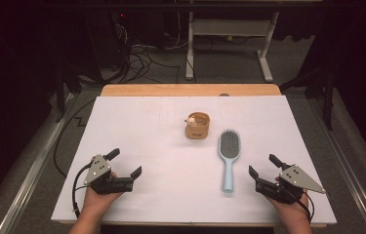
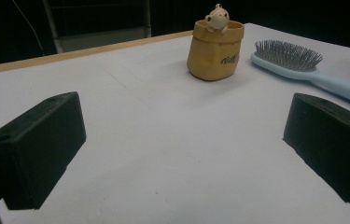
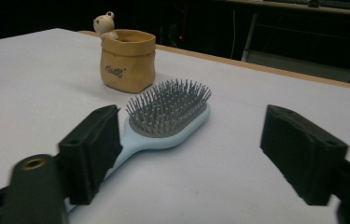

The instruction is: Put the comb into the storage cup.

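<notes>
A white-covered table (image 1: 136,122) seen from above, with a person's two hands resting at its near edge, each holding a two-jaw gripper. The right gripper (image 1: 263,165) has its jaws apart with nothing between them, and sits just right of a light blue hairbrush (image 1: 229,158) that lies bristles up, handle toward the person, on the right half of the table. The left gripper (image 1: 124,162) is also spread wide and empty, well apart from the brush. Just beyond the brush head stands a small tan pot (image 1: 197,125) with a tiny bear figure (image 1: 190,120) on its rim. Likely risks: the slim handle lies flat, so jaws closing on it could skid it sideways or pinch only its edge; a brush lifted by its handle may droop at the heavy head; and a forward nudge could knock the pot over.
</notes>
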